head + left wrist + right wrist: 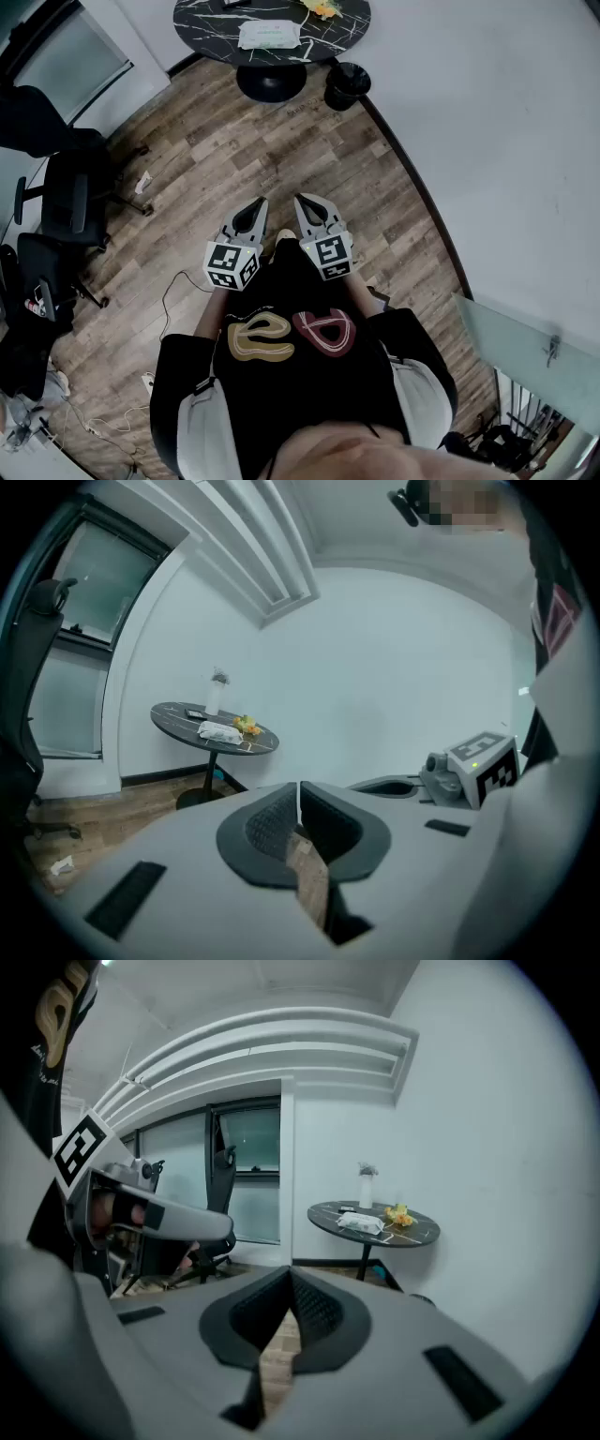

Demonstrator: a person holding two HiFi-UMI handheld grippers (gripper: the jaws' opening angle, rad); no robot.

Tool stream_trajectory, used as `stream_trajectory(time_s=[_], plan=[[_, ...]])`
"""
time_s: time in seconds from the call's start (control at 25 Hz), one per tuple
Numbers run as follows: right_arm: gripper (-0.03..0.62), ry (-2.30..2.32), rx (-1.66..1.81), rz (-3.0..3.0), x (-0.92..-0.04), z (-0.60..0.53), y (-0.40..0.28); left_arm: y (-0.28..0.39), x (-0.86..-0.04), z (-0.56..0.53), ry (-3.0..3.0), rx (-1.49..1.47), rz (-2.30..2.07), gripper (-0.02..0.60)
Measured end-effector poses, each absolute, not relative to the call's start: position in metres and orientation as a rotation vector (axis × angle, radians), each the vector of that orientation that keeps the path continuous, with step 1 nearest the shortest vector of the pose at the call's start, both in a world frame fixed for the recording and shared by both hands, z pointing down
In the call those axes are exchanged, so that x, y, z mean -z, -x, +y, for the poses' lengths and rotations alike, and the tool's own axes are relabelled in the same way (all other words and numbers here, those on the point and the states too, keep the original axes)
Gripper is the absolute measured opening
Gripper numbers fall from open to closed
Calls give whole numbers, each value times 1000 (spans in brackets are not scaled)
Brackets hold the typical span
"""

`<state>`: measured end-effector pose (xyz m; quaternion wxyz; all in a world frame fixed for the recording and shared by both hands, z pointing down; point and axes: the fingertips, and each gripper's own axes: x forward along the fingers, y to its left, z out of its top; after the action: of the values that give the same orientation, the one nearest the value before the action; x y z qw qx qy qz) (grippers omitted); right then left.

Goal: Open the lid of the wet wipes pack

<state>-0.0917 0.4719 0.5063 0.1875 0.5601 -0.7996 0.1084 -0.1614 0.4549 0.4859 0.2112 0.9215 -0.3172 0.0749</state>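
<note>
Head view: wet wipes pack (269, 35) lies flat on the round black bench (206, 23), far ahead, long axis left-right. Left claw (260, 201) and right claw (301, 199) both clenched, empty, well apart from it.
Left gripper view: pack distant, left of centre.
Right gripper view: pack distant, right of centre.

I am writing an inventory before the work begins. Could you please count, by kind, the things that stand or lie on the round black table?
wet wipes pack: 1
white vase: 1
yellow bunch: 1
small dark flat item: 1
Total: 4
</note>
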Motion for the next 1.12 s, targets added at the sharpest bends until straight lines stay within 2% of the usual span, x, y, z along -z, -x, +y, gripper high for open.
stream_trajectory(time_s=[0.64, 1.12], plan=[[11, -1611, -356, -2320, -505, 452, 44, 122, -492, 437, -2562, -178, -932, 25], [11, -1767, -420, -2216, -507, 372, 12, 97, -491, 326, -2623, -174, -823, 25]])
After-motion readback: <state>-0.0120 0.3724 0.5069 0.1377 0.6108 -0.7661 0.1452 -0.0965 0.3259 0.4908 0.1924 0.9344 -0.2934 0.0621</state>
